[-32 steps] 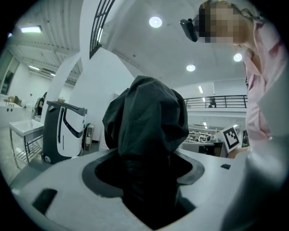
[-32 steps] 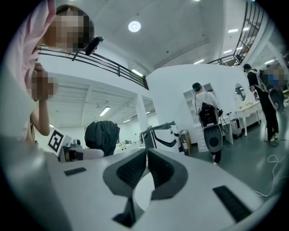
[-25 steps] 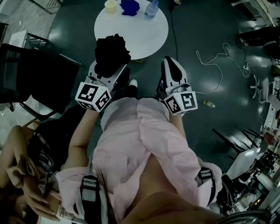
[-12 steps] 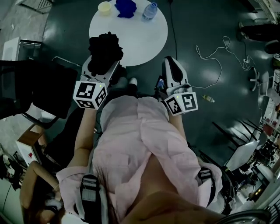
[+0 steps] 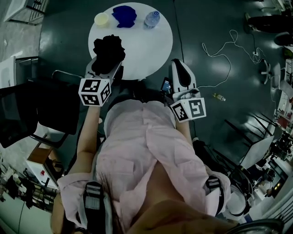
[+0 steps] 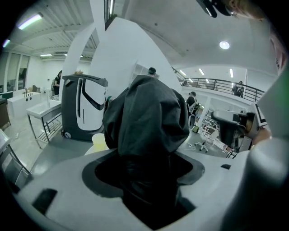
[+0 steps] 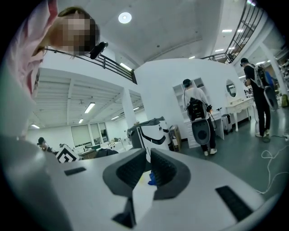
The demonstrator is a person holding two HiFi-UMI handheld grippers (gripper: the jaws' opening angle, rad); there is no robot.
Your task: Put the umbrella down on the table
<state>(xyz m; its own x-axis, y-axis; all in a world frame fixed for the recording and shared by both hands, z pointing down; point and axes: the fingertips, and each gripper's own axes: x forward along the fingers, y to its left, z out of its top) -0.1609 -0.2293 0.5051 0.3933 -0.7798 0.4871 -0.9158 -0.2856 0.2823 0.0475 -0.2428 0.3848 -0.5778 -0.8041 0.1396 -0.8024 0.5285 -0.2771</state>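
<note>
My left gripper [image 5: 108, 63] is shut on a black folded umbrella [image 5: 109, 49], a bunched dark bundle that hangs over the near left part of the round white table [image 5: 149, 43]. In the left gripper view the umbrella [image 6: 146, 117] fills the middle and hides the gap of the left gripper [image 6: 146, 178]. My right gripper [image 5: 177, 64] hovers just off the table's near right edge. In the right gripper view the right gripper [image 7: 148, 168] shows its jaws drawn close together with nothing between them.
At the table's far side stand a yellow cup [image 5: 101, 18], a blue crumpled thing [image 5: 123, 13] and a clear water bottle [image 5: 151, 19]. A black chair [image 5: 27, 109] stands at the left. A white cable [image 5: 219, 50] and a small bottle [image 5: 219, 97] lie on the dark floor at the right.
The table has come nearer, and the left gripper with the umbrella has moved forward over its near edge. The right gripper stays beside it. The person at lower left has left the view.
</note>
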